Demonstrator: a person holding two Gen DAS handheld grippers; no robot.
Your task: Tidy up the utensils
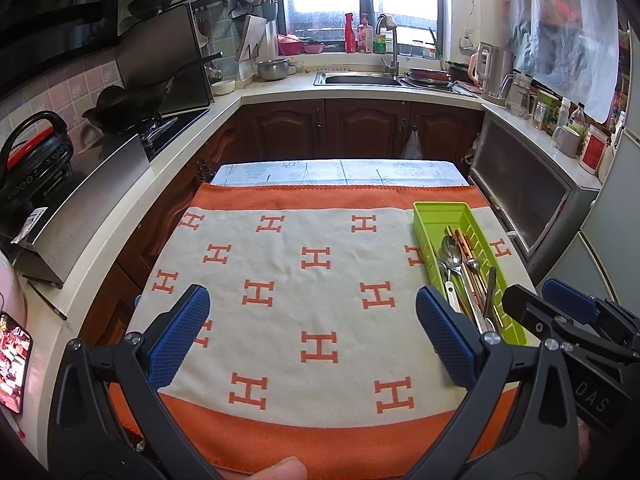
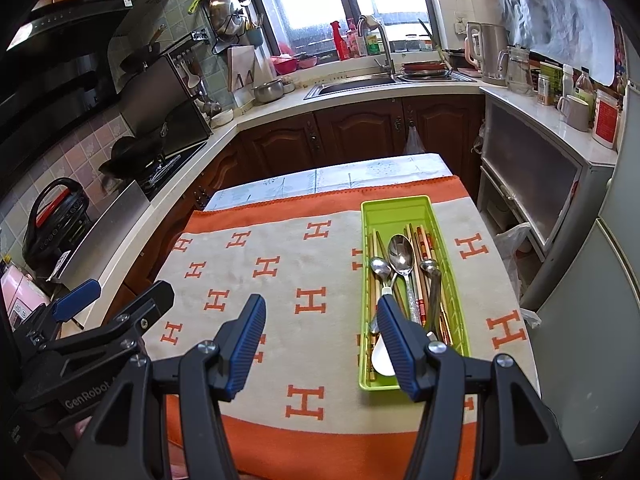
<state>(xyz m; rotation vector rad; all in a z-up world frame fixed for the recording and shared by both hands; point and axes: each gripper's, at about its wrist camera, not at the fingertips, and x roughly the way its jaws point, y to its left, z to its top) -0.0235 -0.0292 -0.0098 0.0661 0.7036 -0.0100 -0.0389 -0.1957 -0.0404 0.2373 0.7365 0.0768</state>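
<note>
Both tools hang spread wide and empty above the towel-covered counter. The left tool and right tool touch nothing. The utensils lie inside the green tray, at the towel's right side.

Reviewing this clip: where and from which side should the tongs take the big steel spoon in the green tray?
Probably the big steel spoon by its neck just below the bowl, from above: it lies topmost in the green tray, bowl toward the far end, handle buried among chopsticks.
</note>
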